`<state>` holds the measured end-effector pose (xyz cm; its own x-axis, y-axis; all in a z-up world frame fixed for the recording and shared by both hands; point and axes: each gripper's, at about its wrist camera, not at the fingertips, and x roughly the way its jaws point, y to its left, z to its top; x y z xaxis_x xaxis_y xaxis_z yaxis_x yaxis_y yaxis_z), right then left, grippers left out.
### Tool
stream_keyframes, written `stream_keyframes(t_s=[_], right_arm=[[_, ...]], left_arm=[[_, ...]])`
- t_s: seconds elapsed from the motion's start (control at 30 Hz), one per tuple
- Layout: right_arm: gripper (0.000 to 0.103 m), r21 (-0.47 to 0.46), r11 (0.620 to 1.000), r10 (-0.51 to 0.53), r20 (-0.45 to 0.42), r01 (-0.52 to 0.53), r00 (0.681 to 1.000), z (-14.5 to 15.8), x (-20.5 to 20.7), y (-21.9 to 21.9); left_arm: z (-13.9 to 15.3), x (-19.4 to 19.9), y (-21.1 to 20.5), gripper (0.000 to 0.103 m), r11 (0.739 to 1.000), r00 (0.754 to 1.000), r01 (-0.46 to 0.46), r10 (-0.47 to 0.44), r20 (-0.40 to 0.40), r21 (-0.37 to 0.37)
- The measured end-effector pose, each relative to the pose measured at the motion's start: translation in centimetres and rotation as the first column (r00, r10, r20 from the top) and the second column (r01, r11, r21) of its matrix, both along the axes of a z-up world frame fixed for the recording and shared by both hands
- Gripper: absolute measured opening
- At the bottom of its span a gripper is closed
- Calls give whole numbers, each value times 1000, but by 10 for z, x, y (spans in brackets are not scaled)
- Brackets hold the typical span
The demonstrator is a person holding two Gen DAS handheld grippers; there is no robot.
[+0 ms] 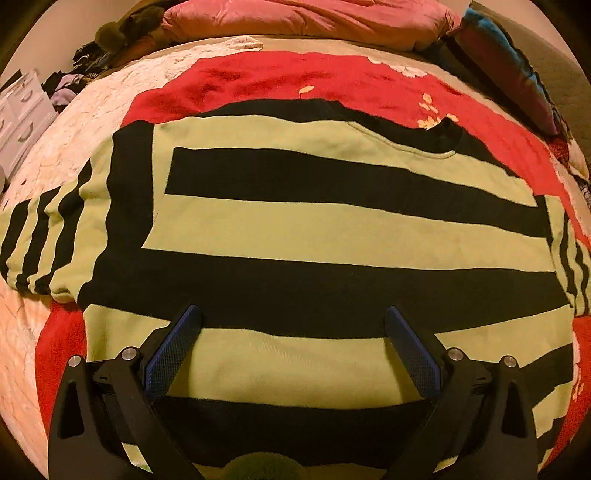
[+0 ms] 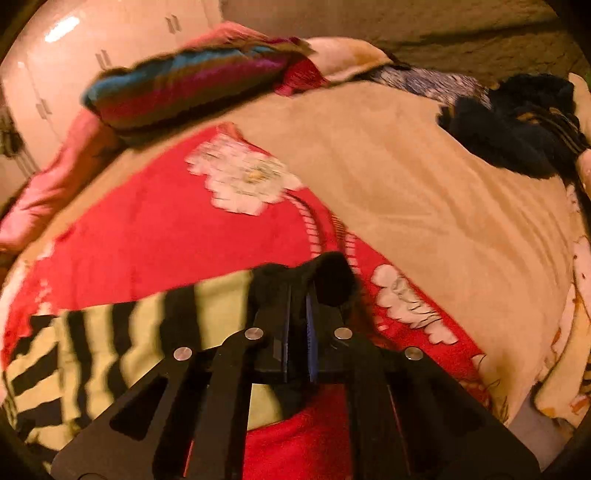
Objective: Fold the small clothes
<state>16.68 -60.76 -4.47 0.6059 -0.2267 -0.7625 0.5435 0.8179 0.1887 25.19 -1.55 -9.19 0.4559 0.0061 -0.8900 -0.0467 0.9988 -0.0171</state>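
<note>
A green and black striped sweater (image 1: 295, 229) lies spread flat on the red floral blanket (image 1: 258, 81), its left sleeve folded in over the body. My left gripper (image 1: 293, 314) is open and empty just above the sweater's lower part. In the right wrist view, my right gripper (image 2: 298, 291) is shut on the black cuff of the sweater's striped sleeve (image 2: 122, 332) and holds it lifted above the red blanket (image 2: 147, 236).
A pink pillow (image 1: 306, 18) and a multicoloured striped cushion (image 2: 188, 85) lie at the head of the bed. A beige blanket (image 2: 424, 177) covers the bed's right side, with dark clothes (image 2: 517, 125) on it. White drawers (image 1: 22, 107) stand at the left.
</note>
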Motion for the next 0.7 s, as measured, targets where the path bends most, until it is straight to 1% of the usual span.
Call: stream_keyframes(t_s=[0.1, 0.13, 0.2, 0.27, 0.3, 0.33, 0.4, 0.47, 0.5, 0.53, 0.57, 0.67, 0.7], right_arm=[[2, 23, 997, 74, 70, -76, 995, 21, -1, 28], [2, 42, 992, 116, 110, -121, 987, 31, 1, 44], [2, 62, 977, 194, 155, -206, 969, 44, 7, 75], [2, 69, 945, 299, 202, -319, 932, 59, 16, 118], [2, 74, 917, 367, 226, -392, 902, 65, 24, 147], [2, 78, 897, 407, 239, -435, 882, 69, 30, 166], [2, 110, 827, 509, 271, -551, 817, 74, 46, 216], [2, 140, 766, 575, 287, -628, 766, 74, 60, 258], [2, 145, 749, 595, 285, -647, 752, 72, 66, 272], [2, 155, 721, 626, 273, -676, 730, 66, 73, 294], [2, 168, 702, 643, 268, -692, 718, 61, 77, 307], [4, 224, 656, 675, 255, -721, 692, 40, 88, 338], [6, 246, 644, 679, 253, -724, 690, 33, 91, 343]], left_arm=[[11, -6, 2, 99, 999, 1000, -4, 5, 29, -46], [14, -9, 3, 99, 998, 999, -3, 5, 38, -60], [21, -16, 3, 99, 997, 999, -1, 6, 54, -83], [25, -21, 3, 99, 995, 998, -3, 10, 66, -98], [28, -23, 3, 99, 994, 998, -1, 9, 70, -107], [29, -25, 3, 99, 994, 997, 0, 8, 72, -113], [33, -27, 3, 99, 993, 997, 1, 8, 78, -114], [36, -30, 6, 99, 994, 996, 0, 10, 87, -111], [36, -32, 8, 99, 993, 996, -1, 11, 88, -115], [36, -33, 9, 99, 993, 996, -2, 13, 87, -120], [35, -34, 11, 99, 992, 996, -6, 17, 82, -127], [31, -38, 15, 99, 990, 997, -11, 21, 69, -141], [29, -40, 16, 99, 989, 998, -12, 21, 62, -150]])
